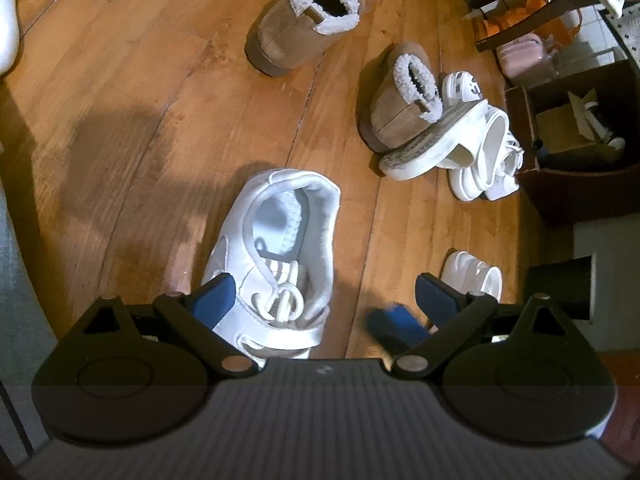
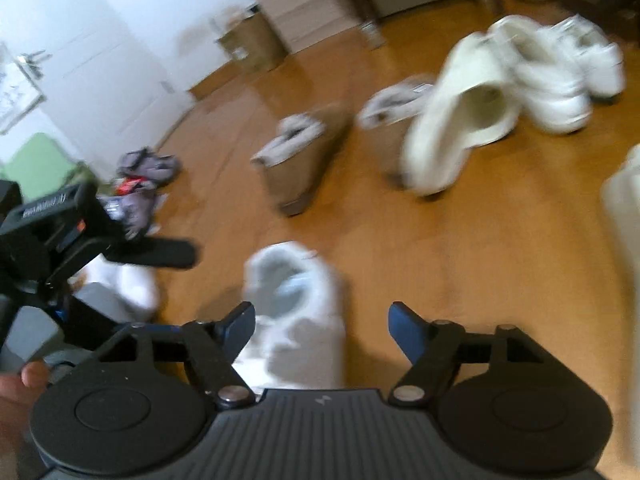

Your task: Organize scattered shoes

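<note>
Both hand-held grippers, left [image 1: 324,292] and right [image 2: 322,320], spread, tilted floorward over seemingly one white sneaker [image 1: 280,240].

A floor of warm brown wooden boards [image 1: 120,80] is seen, bordered by a white door [image 2: 100,40] and dark wooden furniture legs [image 1: 532,4].

Your left wrist camera looks steeply down at the wooden floor [image 1: 120,80], close above a white sneaker [image 1: 280,248] at lower centre. Your right wrist camera, blurred, faces further across the room. Both views share that sneaker [image 2: 296,320] and the brown boots [image 1: 304,24].
</note>
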Action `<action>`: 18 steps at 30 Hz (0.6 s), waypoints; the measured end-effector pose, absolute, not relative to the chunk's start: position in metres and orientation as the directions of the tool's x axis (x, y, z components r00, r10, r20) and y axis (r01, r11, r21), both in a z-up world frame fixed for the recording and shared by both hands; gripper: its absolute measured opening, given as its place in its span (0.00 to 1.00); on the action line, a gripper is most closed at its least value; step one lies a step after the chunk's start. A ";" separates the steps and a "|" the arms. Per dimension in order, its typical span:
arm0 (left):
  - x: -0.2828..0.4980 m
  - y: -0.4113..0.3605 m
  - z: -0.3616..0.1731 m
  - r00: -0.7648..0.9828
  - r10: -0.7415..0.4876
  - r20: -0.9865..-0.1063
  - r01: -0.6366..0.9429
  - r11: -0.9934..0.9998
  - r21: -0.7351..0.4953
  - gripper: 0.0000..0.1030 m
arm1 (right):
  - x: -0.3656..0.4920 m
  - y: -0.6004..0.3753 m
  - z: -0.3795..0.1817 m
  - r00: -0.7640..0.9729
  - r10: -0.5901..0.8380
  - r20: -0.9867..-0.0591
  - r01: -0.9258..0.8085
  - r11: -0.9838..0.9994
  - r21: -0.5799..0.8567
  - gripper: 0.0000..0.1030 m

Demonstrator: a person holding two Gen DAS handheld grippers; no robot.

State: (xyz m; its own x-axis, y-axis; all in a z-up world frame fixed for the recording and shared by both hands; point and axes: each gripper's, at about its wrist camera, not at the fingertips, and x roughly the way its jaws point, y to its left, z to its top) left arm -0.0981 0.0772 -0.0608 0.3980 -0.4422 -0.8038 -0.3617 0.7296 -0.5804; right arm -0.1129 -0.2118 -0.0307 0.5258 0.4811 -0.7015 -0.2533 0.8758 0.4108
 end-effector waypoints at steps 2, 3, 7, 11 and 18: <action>-0.097 0.072 -0.061 0.388 -0.439 -0.810 -0.346 0.745 -0.570 0.95 | -0.119 -0.242 -0.019 0.569 0.372 -0.733 -0.218 0.928 0.302 0.88; -0.096 0.069 -0.061 0.383 -0.438 -0.813 -0.338 0.753 -0.564 0.95 | -0.121 -0.254 -0.015 0.585 0.323 -0.743 -0.197 0.946 0.257 0.88; -0.093 0.056 -0.063 0.361 -0.432 -0.827 -0.311 0.780 -0.543 0.95 | -0.131 -0.302 -0.006 0.634 0.143 -0.760 -0.109 0.989 0.095 0.93; -0.089 0.045 -0.067 0.343 -0.426 -0.837 -0.290 0.800 -0.525 0.95 | -0.133 -0.341 -0.016 0.648 0.032 -0.761 -0.038 0.999 0.010 0.94; -0.090 0.046 -0.073 0.348 -0.460 -0.817 -0.308 0.767 -0.563 0.95 | -0.105 -0.365 -0.047 0.630 0.005 -0.776 -0.041 0.999 -0.027 0.94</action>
State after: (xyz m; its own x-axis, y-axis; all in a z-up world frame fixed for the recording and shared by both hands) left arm -0.0902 0.0461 -0.0726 0.3484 -0.4595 -0.8170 -0.3077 0.7672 -0.5628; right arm -0.1055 -0.3648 -0.0473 0.6301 0.0051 -0.7765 -0.0414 0.9988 -0.0270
